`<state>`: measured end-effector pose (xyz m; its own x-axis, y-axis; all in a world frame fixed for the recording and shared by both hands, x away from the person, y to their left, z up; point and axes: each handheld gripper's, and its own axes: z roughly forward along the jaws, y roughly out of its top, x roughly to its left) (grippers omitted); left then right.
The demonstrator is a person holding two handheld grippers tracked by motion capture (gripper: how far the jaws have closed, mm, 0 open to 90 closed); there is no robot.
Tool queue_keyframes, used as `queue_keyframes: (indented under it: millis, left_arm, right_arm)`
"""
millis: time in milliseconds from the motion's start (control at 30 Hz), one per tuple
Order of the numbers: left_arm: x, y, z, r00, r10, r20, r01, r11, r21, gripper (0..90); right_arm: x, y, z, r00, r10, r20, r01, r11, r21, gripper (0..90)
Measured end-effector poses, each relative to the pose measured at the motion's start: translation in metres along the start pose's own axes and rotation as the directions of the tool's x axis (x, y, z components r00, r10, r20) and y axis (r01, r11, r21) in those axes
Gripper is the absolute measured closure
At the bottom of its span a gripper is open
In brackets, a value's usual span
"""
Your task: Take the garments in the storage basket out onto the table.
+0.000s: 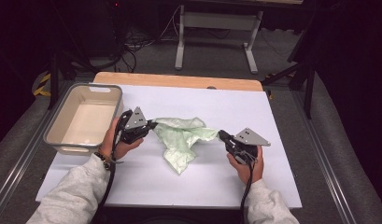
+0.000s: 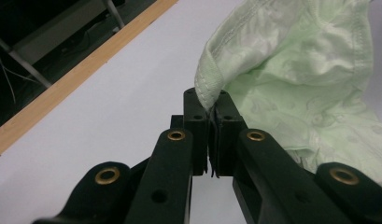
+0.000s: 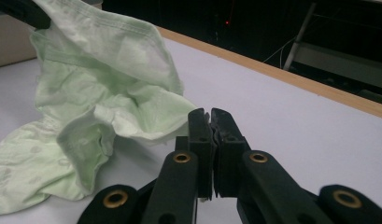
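Pale green garment point(image 1: 181, 136), crumpled, lies mid-bench on the white sheet, strung between the two tongs with a lobe hanging toward the person. Stitched hem visible along its upper edge point(image 2: 254, 28).

Left tongs point(image 1: 152, 125): jaws pressed together, pinching a hemmed corner of the garment point(image 2: 208, 88); corner is raised off the surface. Right tongs point(image 1: 222, 135): jaws pressed together at the garment's opposite edge; in the right gripper view point(image 3: 211, 119) fabric lies against the left jaw, but whether any is actually caught between them cannot be told.

Bench point(image 1: 226, 100): white sheet bare beyond the garment toward the far wooden edge point(image 1: 179, 80) and the right edge. Bare strip also at the near edge between the sleeves.

Grey bin point(image 1: 83, 116), rim up, sits at the left edge, just beside the left hand point(image 1: 118, 140).
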<state>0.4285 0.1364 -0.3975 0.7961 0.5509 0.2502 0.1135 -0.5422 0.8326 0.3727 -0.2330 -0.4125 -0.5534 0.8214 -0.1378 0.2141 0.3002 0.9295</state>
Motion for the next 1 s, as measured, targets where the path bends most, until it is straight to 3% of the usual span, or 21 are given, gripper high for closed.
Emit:
queue_keyframes:
  millis: [133, 267, 433, 600, 1000]
  left_arm:
    - [0.0009, 0.0005, -0.0023, 0.9995, 0.017, -0.026, -0.017, 0.9999, 0.002, 86.6]
    - [0.0024, 0.0003, -0.0044, 0.9995, 0.007, -0.031, -0.007, 1.0000, -0.004, 86.7]
    - [0.0046, -0.0014, -0.0032, 0.9994, -0.024, -0.025, 0.023, 0.9996, -0.019, 85.2]
    - [0.0045, -0.0016, -0.0022, 0.9996, -0.024, -0.016, 0.023, 0.9996, -0.015, 83.3]
    - [0.0037, -0.0003, -0.0032, 0.9991, -0.029, -0.031, 0.029, 0.9993, -0.026, 69.8]
  right_arm:
    - [-0.0024, -0.0002, -0.0017, 0.9999, 0.009, 0.011, -0.009, 1.000, -0.006, 86.7]
    - [-0.0034, -0.0004, -0.0026, 0.9998, 0.017, 0.008, -0.017, 1.000, -0.011, 87.2]
    - [-0.0042, -0.0008, -0.0026, 0.9998, 0.017, 0.008, -0.017, 1.000, -0.005, 86.2]
    - [-0.0016, -0.0013, -0.0003, 0.9998, 0.009, -0.015, -0.008, 1.000, 0.010, 86.0]
    - [0.0008, -0.0029, 0.0035, 0.9988, 0.000, -0.048, 0.002, 0.999, 0.038, 83.8]
